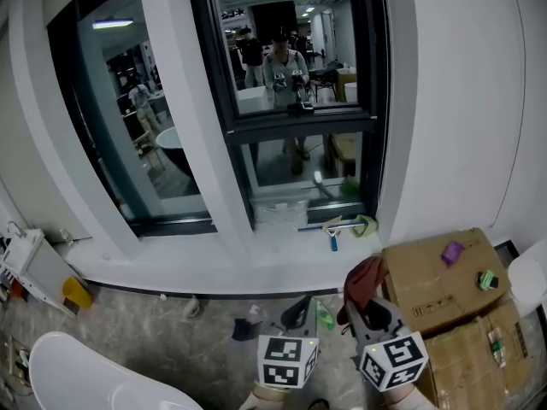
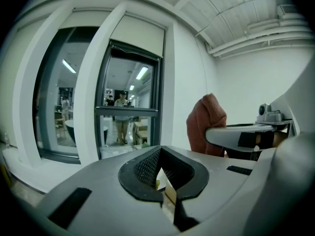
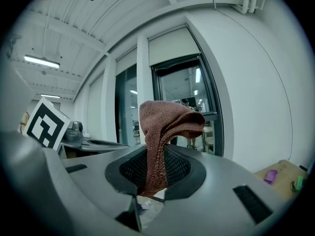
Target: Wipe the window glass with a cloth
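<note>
A reddish-brown cloth sticks up from my right gripper, which is shut on it low in the head view. In the right gripper view the cloth is pinched between the jaws of the right gripper and flops over at the top. My left gripper hangs just left of it, shut and holding nothing; in its own view the left gripper has its jaws together. The window glass, in a dark frame, is ahead and above, well clear of both grippers. It mirrors the person.
A squeegee and a green rag lie on the white sill. Cardboard boxes with small items stand at the right. A white tub is at the lower left, a white rack at the far left.
</note>
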The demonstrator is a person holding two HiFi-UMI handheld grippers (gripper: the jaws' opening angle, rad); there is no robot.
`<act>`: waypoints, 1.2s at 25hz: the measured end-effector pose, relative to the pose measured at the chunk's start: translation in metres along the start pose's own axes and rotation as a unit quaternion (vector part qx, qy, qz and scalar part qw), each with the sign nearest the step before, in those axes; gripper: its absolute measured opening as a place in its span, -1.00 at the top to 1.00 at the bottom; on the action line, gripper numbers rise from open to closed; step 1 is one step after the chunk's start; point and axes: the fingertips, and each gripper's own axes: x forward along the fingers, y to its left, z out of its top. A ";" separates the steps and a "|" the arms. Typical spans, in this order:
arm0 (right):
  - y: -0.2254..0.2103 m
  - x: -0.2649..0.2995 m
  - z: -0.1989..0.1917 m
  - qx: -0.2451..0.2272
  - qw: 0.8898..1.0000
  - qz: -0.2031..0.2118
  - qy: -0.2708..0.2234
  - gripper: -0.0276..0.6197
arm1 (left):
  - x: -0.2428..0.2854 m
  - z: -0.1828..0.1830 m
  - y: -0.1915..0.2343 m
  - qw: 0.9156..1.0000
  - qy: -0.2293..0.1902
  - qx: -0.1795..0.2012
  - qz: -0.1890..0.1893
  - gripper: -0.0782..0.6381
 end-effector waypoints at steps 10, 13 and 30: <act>-0.004 0.043 0.007 -0.006 1.000 0.005 0.003 0.70 | 0.036 0.007 0.029 1.000 0.004 -0.004 -0.005 0.77; -0.011 0.053 0.007 -0.003 1.000 0.004 0.002 0.70 | 0.048 0.009 0.033 1.000 0.005 -0.003 -0.006 0.77; -0.098 0.157 0.027 -0.010 1.000 0.007 -0.006 0.70 | 0.165 0.045 0.072 1.000 0.001 0.013 0.005 0.77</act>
